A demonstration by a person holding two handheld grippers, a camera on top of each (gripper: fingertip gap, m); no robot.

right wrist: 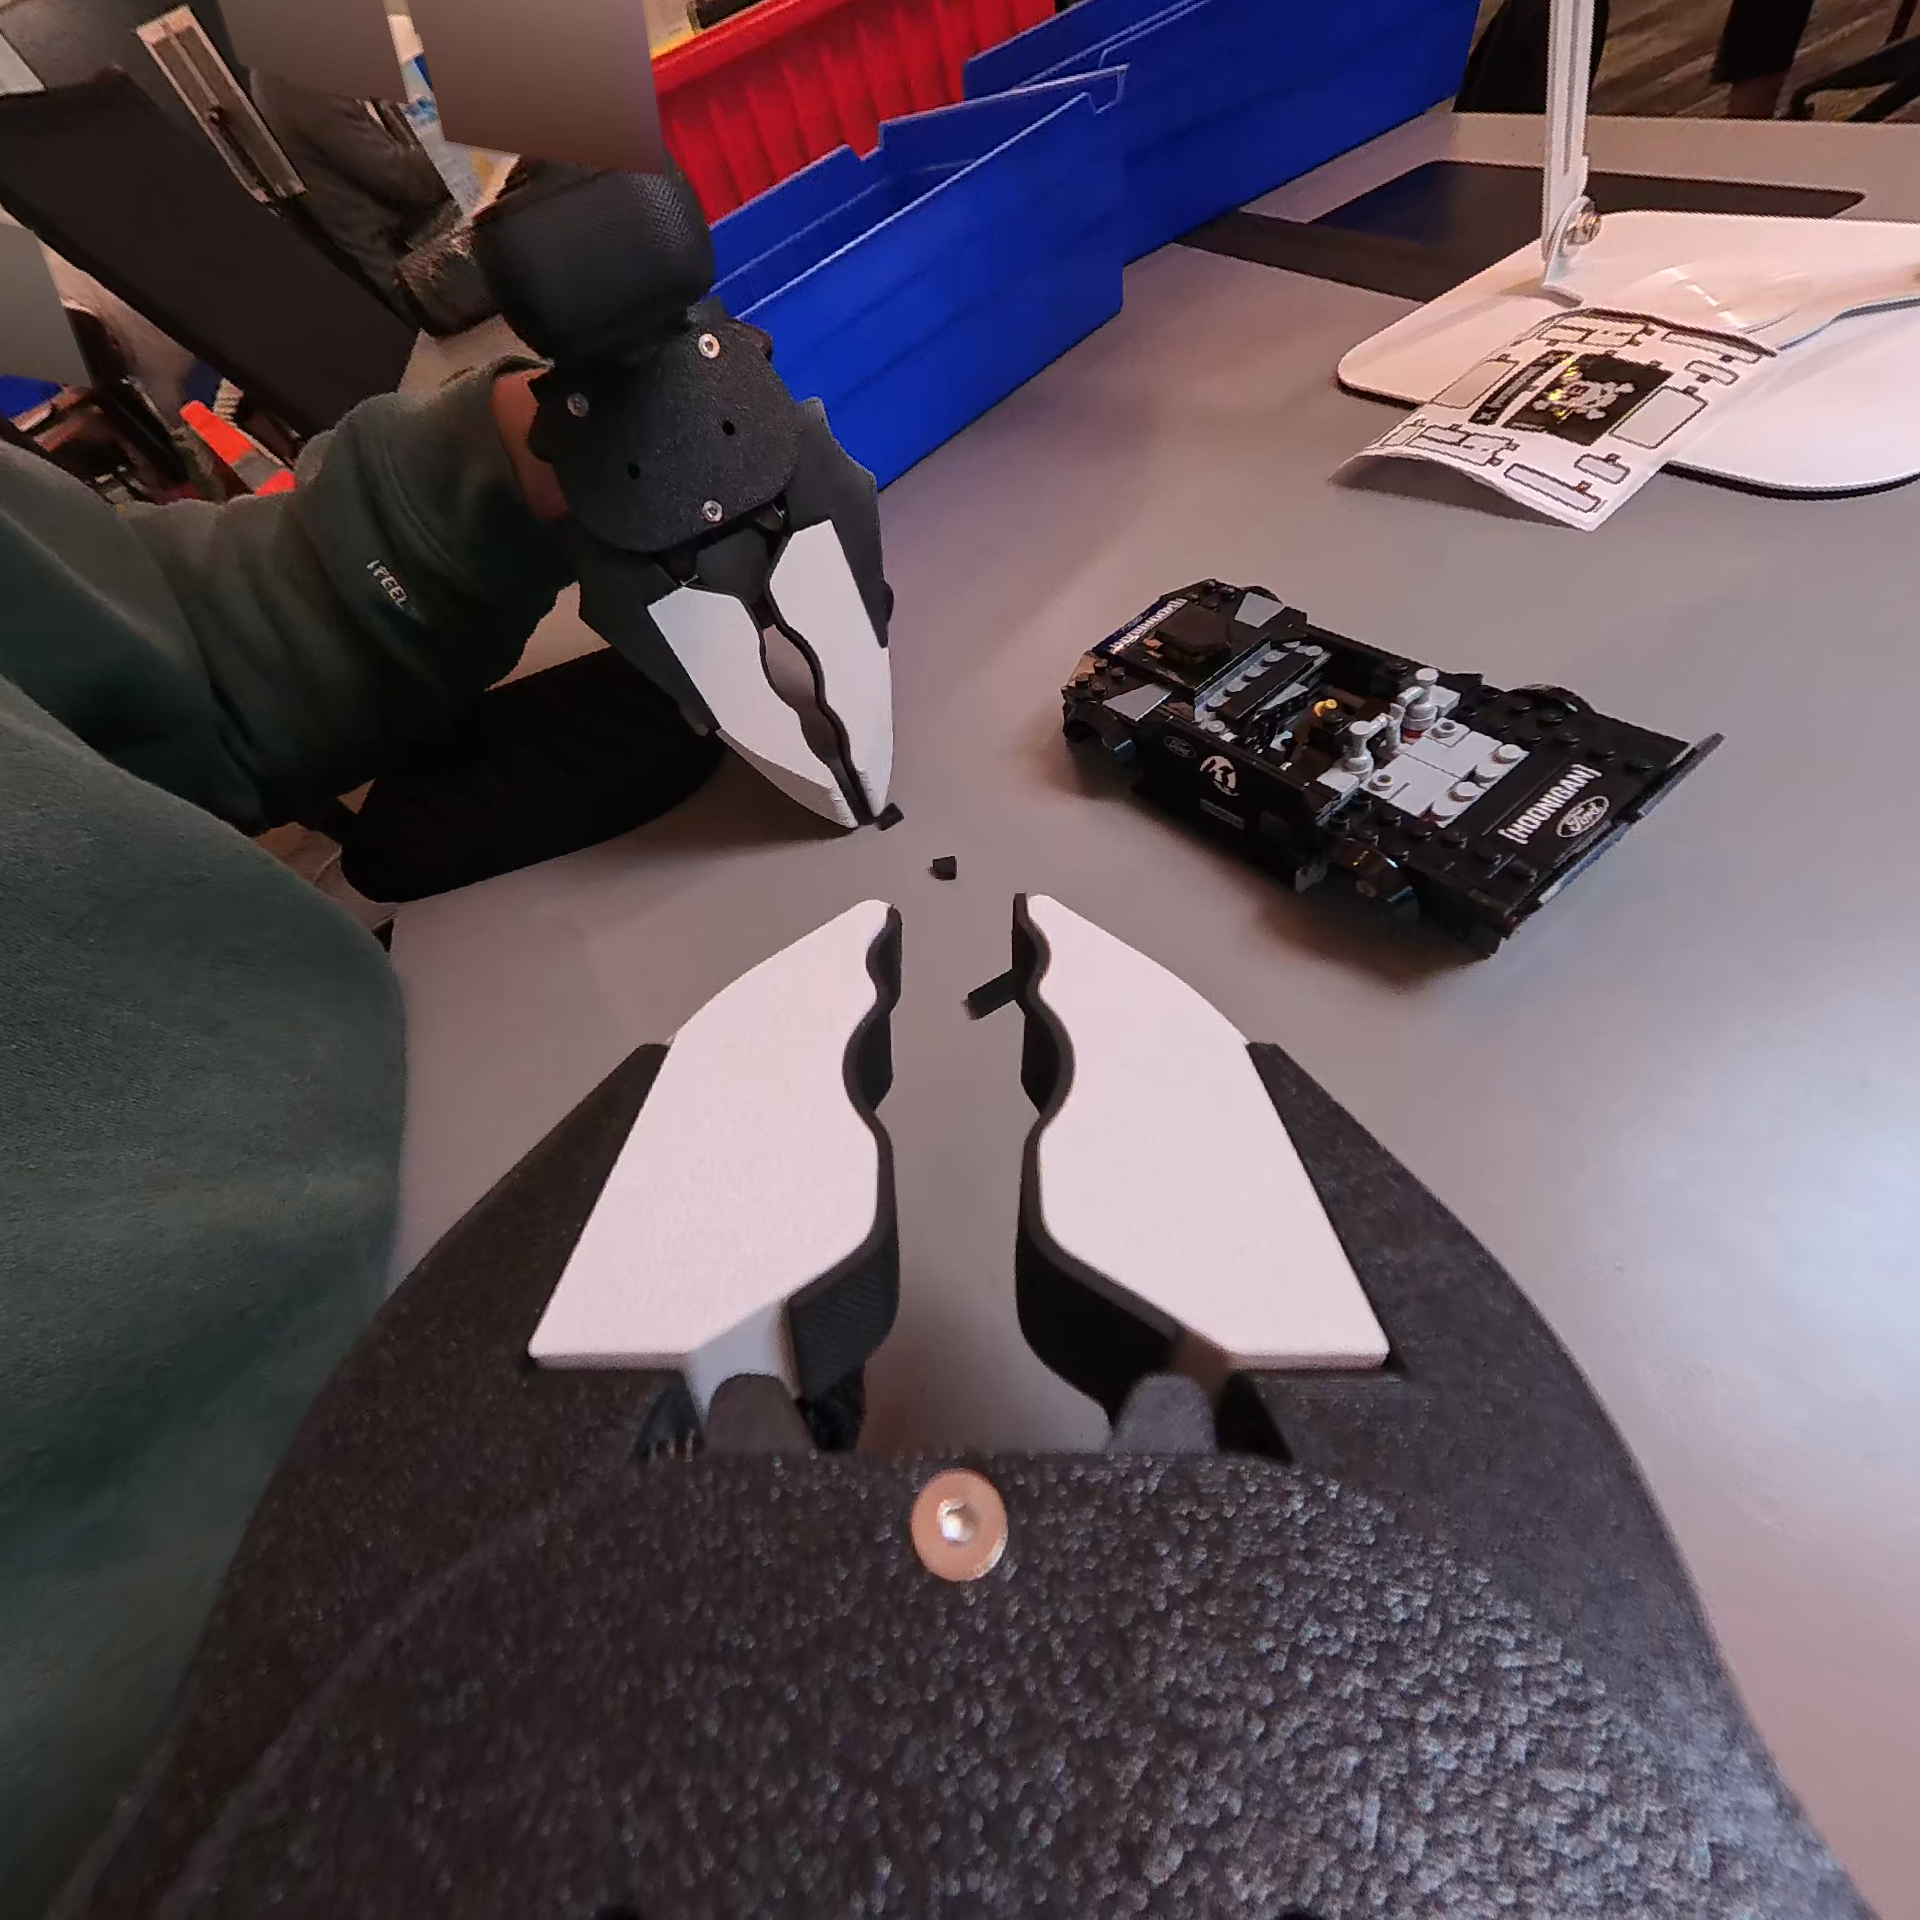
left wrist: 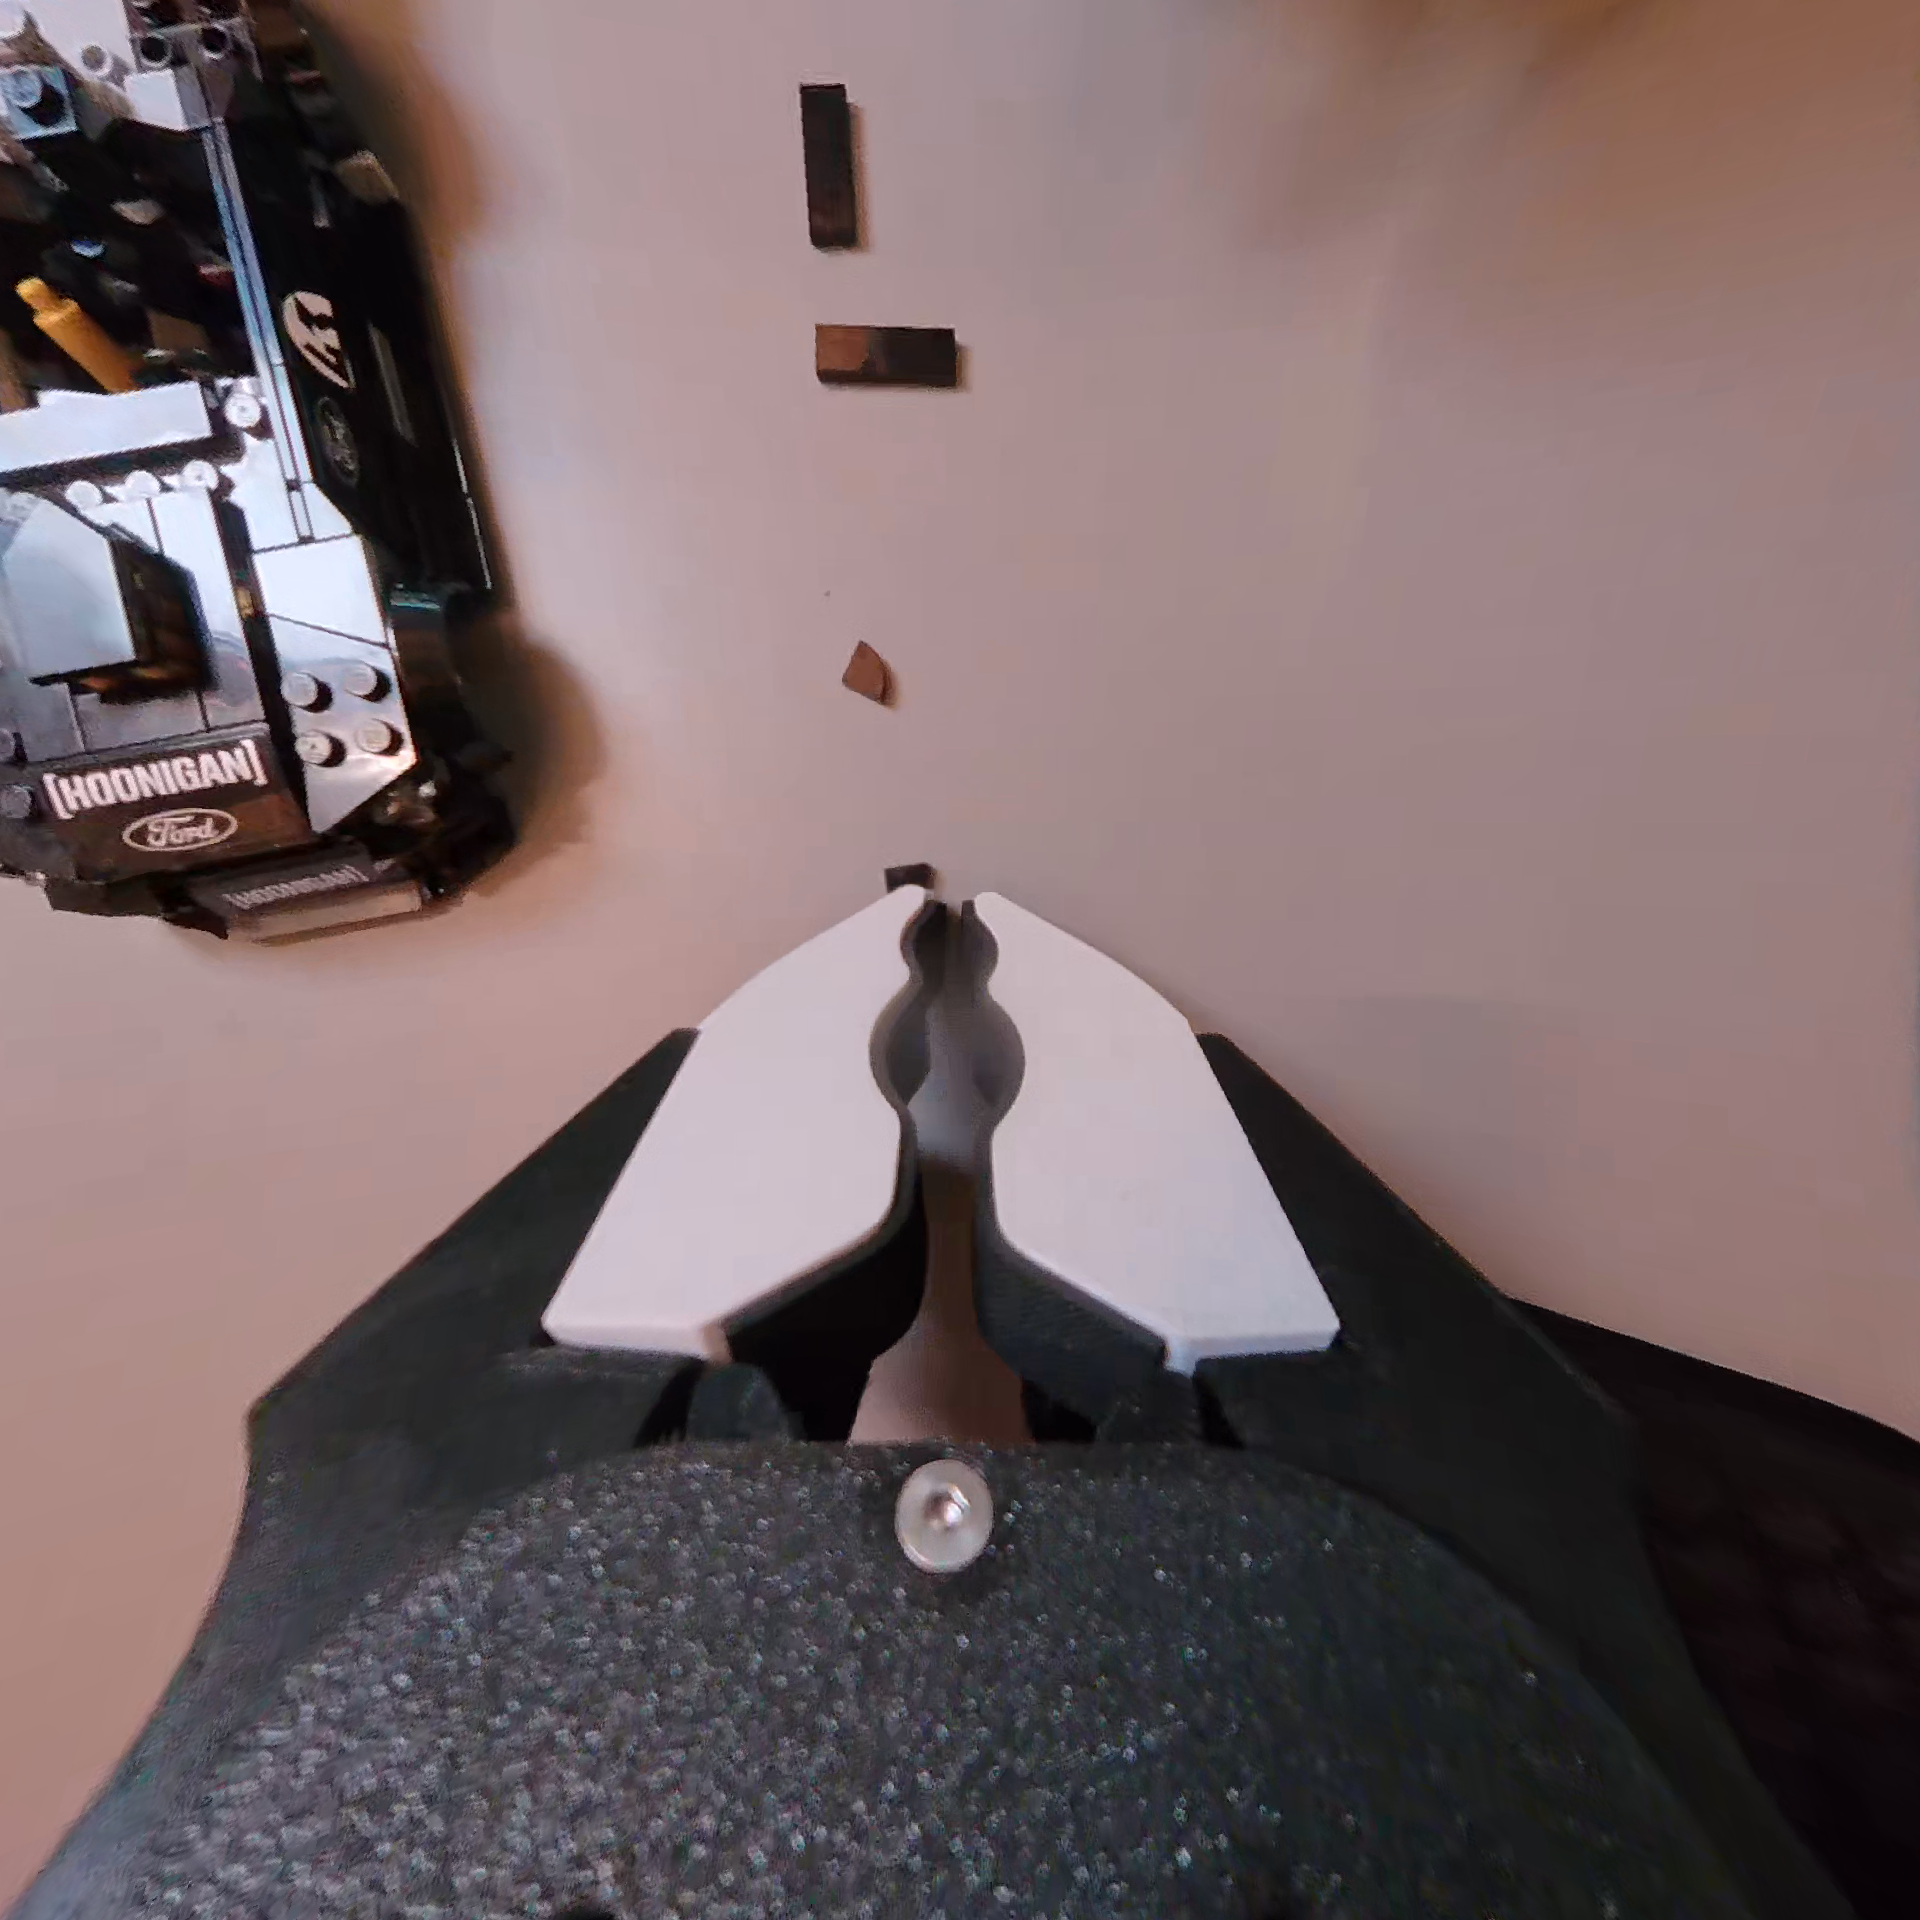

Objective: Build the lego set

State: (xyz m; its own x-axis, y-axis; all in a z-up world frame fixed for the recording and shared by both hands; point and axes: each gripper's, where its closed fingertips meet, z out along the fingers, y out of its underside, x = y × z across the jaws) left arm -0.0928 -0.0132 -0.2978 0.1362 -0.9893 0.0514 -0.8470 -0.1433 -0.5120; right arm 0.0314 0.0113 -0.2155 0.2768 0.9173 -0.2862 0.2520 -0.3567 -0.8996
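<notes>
The black and white lego car (left wrist: pixel 208 582) lies on the table at the left; it also shows in the right wrist view (right wrist: pixel 1382 758). My left gripper (left wrist: pixel 948 906) is shut, tips down at the table. A tiny black piece (left wrist: pixel 906 876) lies just beyond its left fingertip, not between the pads; in the right wrist view this piece (right wrist: pixel 885 818) sits beside the left gripper's (right wrist: pixel 864 816) tip. Farther on lie a small wedge piece (left wrist: pixel 865 673) and two black tiles (left wrist: pixel 885 355) (left wrist: pixel 828 166). My right gripper (right wrist: pixel 956 914) is open above a black tile (right wrist: pixel 992 1000) and holds nothing.
Blue bins (right wrist: pixel 935 312) and a red bin (right wrist: pixel 790 94) stand at the table's back. A white stand base (right wrist: pixel 1714 343) with a sticker sheet (right wrist: pixel 1538 416) is at the back right. A person's green sleeve (right wrist: pixel 156 935) fills the left side. Spacing between my two grippers at the tips: around 15 cm.
</notes>
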